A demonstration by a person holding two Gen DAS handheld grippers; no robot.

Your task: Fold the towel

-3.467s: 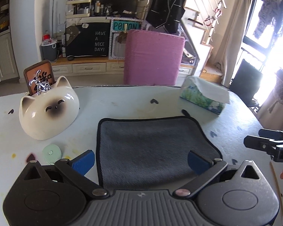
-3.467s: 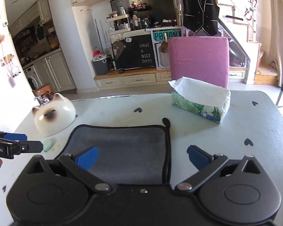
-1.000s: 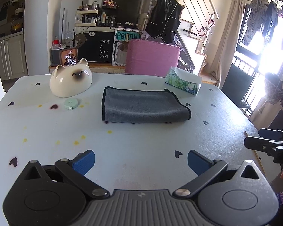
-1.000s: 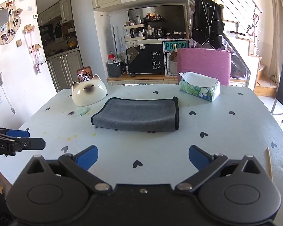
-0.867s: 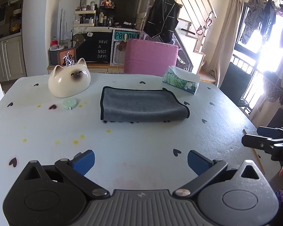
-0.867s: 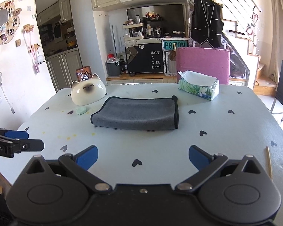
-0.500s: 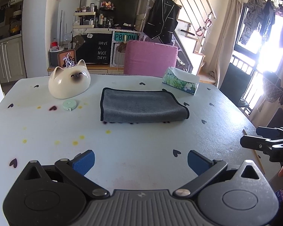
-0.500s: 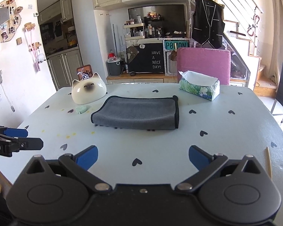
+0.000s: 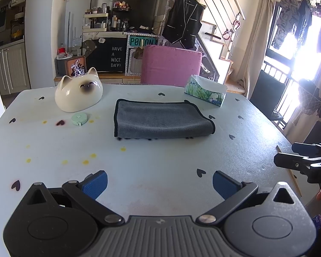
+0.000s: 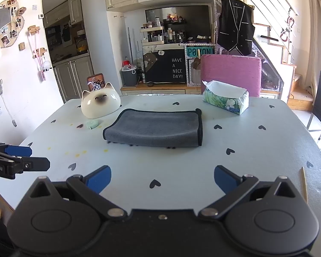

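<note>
Towel [image 9: 160, 118]: grey, with a black bound hem; lies doubled over, flat, on the far middle of the table [image 9: 160, 171], rounded fold toward the near edge, hemmed edges along the far side and both ends. A small hanging loop shows at its far right corner. Judged soft, light and limp, with a plush pile that should grip well; it will sag between two hold points and bend wherever it is unsupported. Best taken at the two corners of one short end, pinching both layers together at the hem, should a further fold be wanted. As it lies, at least one fold looks done.

Left gripper [image 9: 159, 182]: jaws spread wide, holding nothing, over the near edge of the table, well apart from the towel.

Right gripper [image 10: 162, 178]: jaws likewise wide and empty, over the near edge, well apart from the towel.

Tissue box [image 10: 225, 102]: open top, white tissue standing out of it; near the far right corner, beside the towel but not touching.

Cat-shaped bowl [image 9: 78, 93]: cream ceramic, toward the far left corner; contents cannot be seen.

Tape measure [image 9: 79, 119]: small, round, mint green, just in front of the bowl.
</note>
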